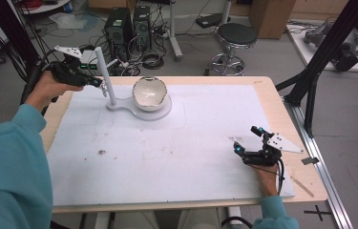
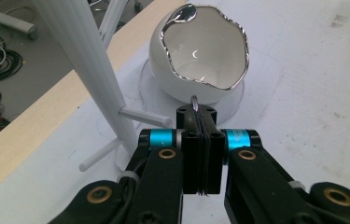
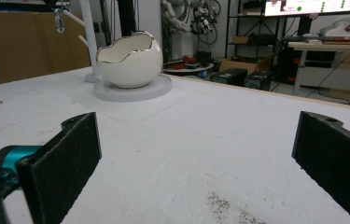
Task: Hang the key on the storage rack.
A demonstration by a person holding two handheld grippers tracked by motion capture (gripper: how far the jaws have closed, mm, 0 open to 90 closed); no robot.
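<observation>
A white mat [image 1: 167,152] covers the table [image 1: 281,114]. At its twelve o'clock the egg-shaped bowl [image 1: 150,93] sits beside a pegged stand [image 1: 104,76], which crowds the left gripper [image 1: 101,84], clenched on a thin metal ring [image 2: 195,103]. The right gripper [image 1: 247,143] rests released at four o'clock.

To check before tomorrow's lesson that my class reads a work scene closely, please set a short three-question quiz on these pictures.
1. True or false: the right gripper sits low over the white foam table cover with its jaws wide apart and nothing between them.
2. The white egg-shaped ceramic bowl with a silver rim stands on: A) the bare wooden table edge; B) the round white base of the peg stand; C) the floor.
3. What does the left gripper clamp?

Key: 1 true. 2 B. 3 a thin silvery metal piece, too small to tell what it is.
</observation>
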